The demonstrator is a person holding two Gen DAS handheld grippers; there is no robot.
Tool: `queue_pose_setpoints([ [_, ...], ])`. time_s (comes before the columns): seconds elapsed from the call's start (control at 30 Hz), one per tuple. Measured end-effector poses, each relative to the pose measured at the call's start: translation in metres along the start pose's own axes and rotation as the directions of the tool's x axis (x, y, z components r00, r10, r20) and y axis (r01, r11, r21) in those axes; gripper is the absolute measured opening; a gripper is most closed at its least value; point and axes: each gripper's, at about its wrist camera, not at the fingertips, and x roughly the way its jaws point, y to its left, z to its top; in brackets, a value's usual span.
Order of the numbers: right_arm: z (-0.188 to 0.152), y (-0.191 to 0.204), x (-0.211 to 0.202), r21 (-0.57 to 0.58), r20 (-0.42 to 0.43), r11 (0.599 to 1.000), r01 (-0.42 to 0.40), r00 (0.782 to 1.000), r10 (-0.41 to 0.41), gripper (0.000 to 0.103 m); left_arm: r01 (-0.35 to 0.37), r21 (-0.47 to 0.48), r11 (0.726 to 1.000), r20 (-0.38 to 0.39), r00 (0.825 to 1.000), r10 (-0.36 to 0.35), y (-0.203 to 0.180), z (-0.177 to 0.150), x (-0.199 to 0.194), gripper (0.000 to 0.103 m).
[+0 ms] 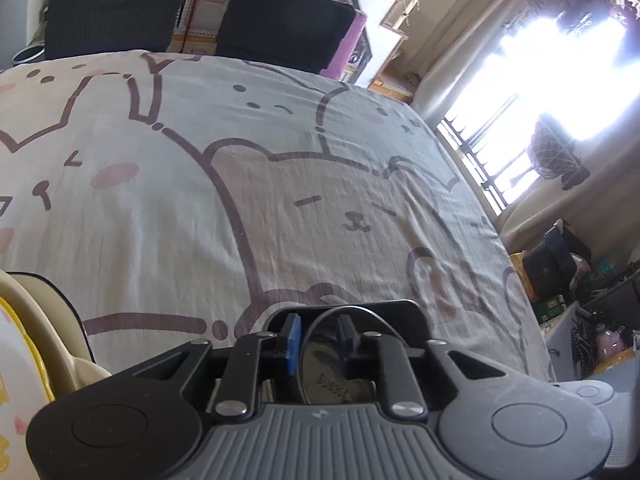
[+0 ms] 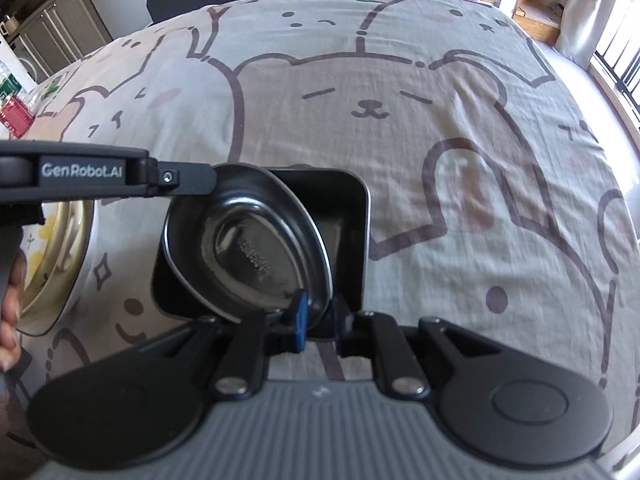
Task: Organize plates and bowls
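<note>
Across the tabletop (image 2: 420,128), a grey cloth printed with cartoon bears lies wide and bare. Its far edge meets two dark chair backs (image 1: 120,8), and its right edge falls away towards a bright barred window (image 1: 500,160). Everything beyond and to the right of the dishes is open room. The left side is closed in by a stack of cream and yellow round plates (image 2: 60,248), which shows at the lower left of the left wrist view too.

Just right of that stack, near the front edge, sits a black square dish with upright walls (image 2: 352,208). Inside it a round dark metal bowl with a thin bright rim (image 2: 248,248) stands steeply tilted, its hollow facing the right wrist camera and embossed lettering visible on its base.

From the left, the left tool (image 2: 208,178) reaches level to the bowl's upper far rim. In its own view its pads (image 1: 294,340) are slightly spread, with the rim running between them and not pinched.

At the bowl's near rim, the right tool (image 2: 322,316) straddles the rim with a narrow gap. Its blue pad (image 2: 300,316) lies against the inner wall, but whether the outer finger presses cannot be told.

A person's fingers (image 2: 10,308) show at the left border.
</note>
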Motion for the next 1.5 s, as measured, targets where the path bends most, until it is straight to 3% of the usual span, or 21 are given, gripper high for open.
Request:
queue_pose_setpoints([
  [0.17, 0.001, -0.001, 0.001, 0.004, 0.000, 1.000, 0.004, 1.000, -0.004, 0.018, 0.017, 0.017, 1.000, 0.036, 0.999, -0.018, -0.003, 0.001, -0.010, 0.042],
  [0.27, 0.001, -0.001, 0.001, -0.001, 0.002, 1.000, 0.012, 1.000, -0.012, 0.019, 0.024, 0.025, 0.999, 0.037, 0.999, -0.025, -0.004, 0.001, -0.015, 0.043],
  [0.37, 0.001, 0.000, -0.004, -0.014, 0.021, 1.000, 0.000, 1.000, 0.000, 0.035, 0.005, 0.041, 0.999, 0.028, 1.000, -0.006, -0.003, -0.001, -0.021, 0.043],
  [0.43, 0.001, -0.001, -0.013, -0.012, 0.057, 0.999, -0.031, 0.998, 0.031, 0.059, -0.008, 0.047, 0.999, 0.025, 1.000, 0.007, 0.000, -0.002, -0.025, 0.043],
  [0.5, 0.001, -0.005, -0.024, 0.003, 0.109, 0.999, -0.043, 0.993, 0.043, 0.076, -0.014, 0.049, 0.999, 0.022, 1.000, 0.013, 0.004, -0.003, -0.030, 0.043],
  [0.53, 0.001, -0.008, -0.030, 0.017, 0.138, 0.999, -0.043, 0.990, 0.041, 0.079, -0.015, 0.051, 0.999, 0.020, 1.000, 0.014, 0.005, -0.004, -0.033, 0.043],
  [0.7, 0.003, -0.033, -0.041, 0.112, 0.197, 0.992, -0.051, 0.980, 0.028, 0.079, -0.035, 0.092, 0.995, -0.007, 0.999, 0.036, 0.009, -0.010, -0.040, 0.043],
  [0.77, 0.004, -0.037, -0.040, 0.121, 0.202, 0.992, -0.025, 0.979, 0.000, 0.073, -0.039, 0.126, 0.991, -0.031, 0.999, 0.043, 0.008, -0.014, -0.040, 0.041],
  [0.83, 0.005, -0.043, -0.037, 0.126, 0.194, 0.992, -0.031, 0.981, 0.006, 0.056, -0.040, 0.156, 0.987, -0.051, 0.998, 0.049, 0.006, -0.018, -0.038, 0.041],
  [0.97, 0.006, -0.048, -0.028, 0.139, 0.160, 0.989, -0.056, 0.986, 0.033, 0.044, -0.047, 0.210, 0.977, -0.087, 0.994, 0.067, 0.001, -0.024, -0.032, 0.039],
  [1.0, 0.008, -0.048, -0.026, 0.132, 0.157, 0.990, -0.046, 0.987, 0.025, 0.040, -0.058, 0.224, 0.973, -0.095, 0.992, 0.081, -0.001, -0.025, -0.029, 0.037],
  [1.03, 0.008, -0.045, -0.024, 0.128, 0.153, 0.991, -0.041, 0.988, 0.021, 0.036, -0.067, 0.237, 0.969, -0.110, 0.989, 0.095, -0.002, -0.026, -0.027, 0.028],
  [1.07, 0.009, -0.044, -0.022, 0.125, 0.148, 0.991, -0.041, 0.989, 0.022, 0.034, -0.070, 0.241, 0.968, -0.125, 0.987, 0.103, -0.002, -0.027, -0.024, 0.022],
  [1.37, 0.010, -0.039, -0.009, 0.059, 0.097, 0.998, -0.003, 0.995, -0.002, 0.032, -0.086, 0.241, 0.967, -0.151, 0.981, 0.125, 0.000, -0.026, -0.011, 0.022],
  [1.5, 0.012, -0.046, -0.004, 0.065, 0.068, 0.998, -0.026, 0.997, 0.022, 0.023, -0.076, 0.207, 0.975, -0.168, 0.979, 0.112, 0.003, -0.024, -0.004, 0.018],
])
